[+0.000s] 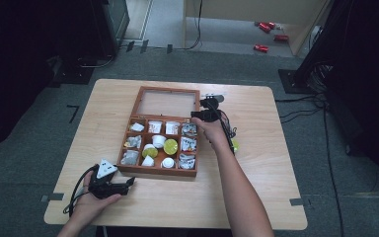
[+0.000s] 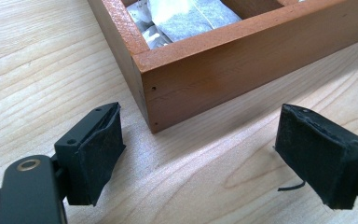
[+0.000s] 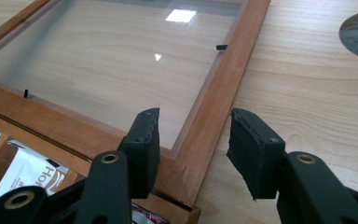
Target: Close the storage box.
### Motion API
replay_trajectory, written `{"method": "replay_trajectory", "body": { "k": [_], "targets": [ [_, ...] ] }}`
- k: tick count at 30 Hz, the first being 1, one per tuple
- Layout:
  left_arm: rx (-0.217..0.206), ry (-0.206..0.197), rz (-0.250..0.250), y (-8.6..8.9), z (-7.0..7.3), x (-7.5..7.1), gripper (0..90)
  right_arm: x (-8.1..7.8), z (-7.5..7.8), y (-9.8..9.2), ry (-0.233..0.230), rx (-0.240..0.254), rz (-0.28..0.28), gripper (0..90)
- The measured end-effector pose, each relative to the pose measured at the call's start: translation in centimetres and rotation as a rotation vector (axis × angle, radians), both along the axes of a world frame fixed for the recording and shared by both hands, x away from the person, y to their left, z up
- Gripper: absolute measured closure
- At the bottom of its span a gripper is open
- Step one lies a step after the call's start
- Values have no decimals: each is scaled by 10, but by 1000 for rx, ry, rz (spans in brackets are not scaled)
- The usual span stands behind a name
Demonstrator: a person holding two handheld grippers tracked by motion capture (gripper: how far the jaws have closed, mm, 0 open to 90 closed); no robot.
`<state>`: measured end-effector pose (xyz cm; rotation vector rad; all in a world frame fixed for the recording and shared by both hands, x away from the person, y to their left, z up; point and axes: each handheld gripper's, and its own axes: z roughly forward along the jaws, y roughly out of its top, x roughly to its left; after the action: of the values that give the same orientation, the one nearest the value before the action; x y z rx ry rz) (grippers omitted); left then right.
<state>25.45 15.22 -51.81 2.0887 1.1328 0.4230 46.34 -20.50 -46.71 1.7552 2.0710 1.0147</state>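
Over the lid frame (image 3: 214, 112), right hand-held gripper (image 3: 193, 140) straddling.

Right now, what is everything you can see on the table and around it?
Table: one, pale wood, middle of the high view.
Wooden box: one, reddish brown, on the table, open, split into compartments.
Glass lid: one, clear pane in a brown frame, lying flat behind the box.
Sachets: several, white and silvery, in the compartments.
Round pods: a few, yellow-green and white, middle compartments.
Red things: several, on the floor far behind.
Left gripper: one, black, jaws open by the box's near corner.
Right gripper: one, black, jaws astride the lid's frame edge, not pressing.
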Motion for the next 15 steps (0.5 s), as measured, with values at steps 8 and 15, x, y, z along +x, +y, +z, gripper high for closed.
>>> {"method": "replay_trajectory", "body": {
  "k": [8,15],
  "targets": [
    [-2,2,-1,0,0,0,155,9,-3,3,13,15,-3,539],
    [-6,2,-3,1,0,1,155,15,-8,-2,40,54,-11,534]
  ]
}}
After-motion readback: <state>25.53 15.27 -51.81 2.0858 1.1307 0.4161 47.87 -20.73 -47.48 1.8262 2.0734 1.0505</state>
